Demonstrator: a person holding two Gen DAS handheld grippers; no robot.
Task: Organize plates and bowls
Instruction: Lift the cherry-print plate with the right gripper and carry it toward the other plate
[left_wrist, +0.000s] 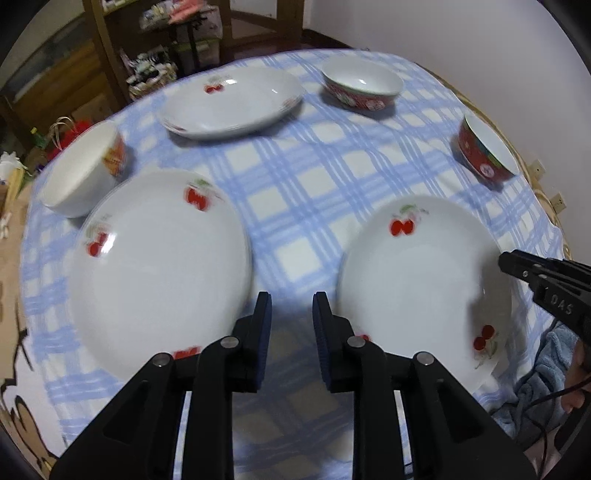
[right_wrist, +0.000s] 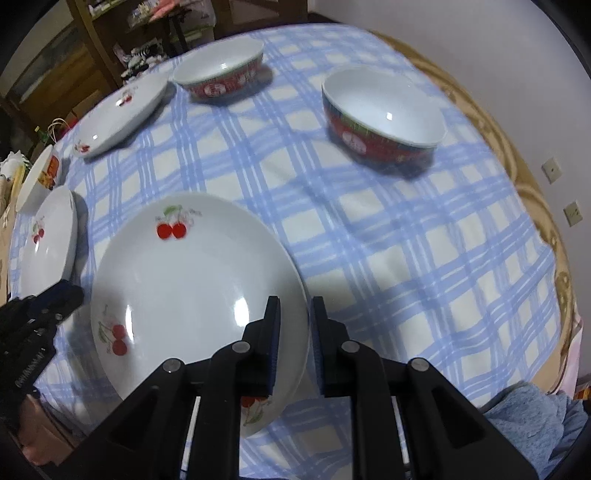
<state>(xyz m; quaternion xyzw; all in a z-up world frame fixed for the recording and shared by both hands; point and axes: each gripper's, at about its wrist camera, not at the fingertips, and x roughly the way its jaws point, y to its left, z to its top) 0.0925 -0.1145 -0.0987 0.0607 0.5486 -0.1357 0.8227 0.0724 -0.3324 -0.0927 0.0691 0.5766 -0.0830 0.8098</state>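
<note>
Three white cherry-print plates lie on the blue checked tablecloth (left_wrist: 314, 177): a near left plate (left_wrist: 159, 266), a near right plate (left_wrist: 417, 288) and a far plate (left_wrist: 229, 99). A white bowl (left_wrist: 81, 173) stands at the left, with two red bowls, one at the back (left_wrist: 362, 88) and one at the right (left_wrist: 484, 151). My left gripper (left_wrist: 291, 308) hangs open over bare cloth between the two near plates, holding nothing. My right gripper (right_wrist: 295, 314) straddles the right rim of the near right plate (right_wrist: 192, 280), its pads slightly apart. That plate lies flat.
A wooden shelf (left_wrist: 166, 37) with clutter stands beyond the table's far left edge. A beige cloth border (right_wrist: 528, 192) rims the table on the right, by a white wall with sockets (right_wrist: 552, 170). Blue towel-like fabric (right_wrist: 535, 417) lies at the near right edge.
</note>
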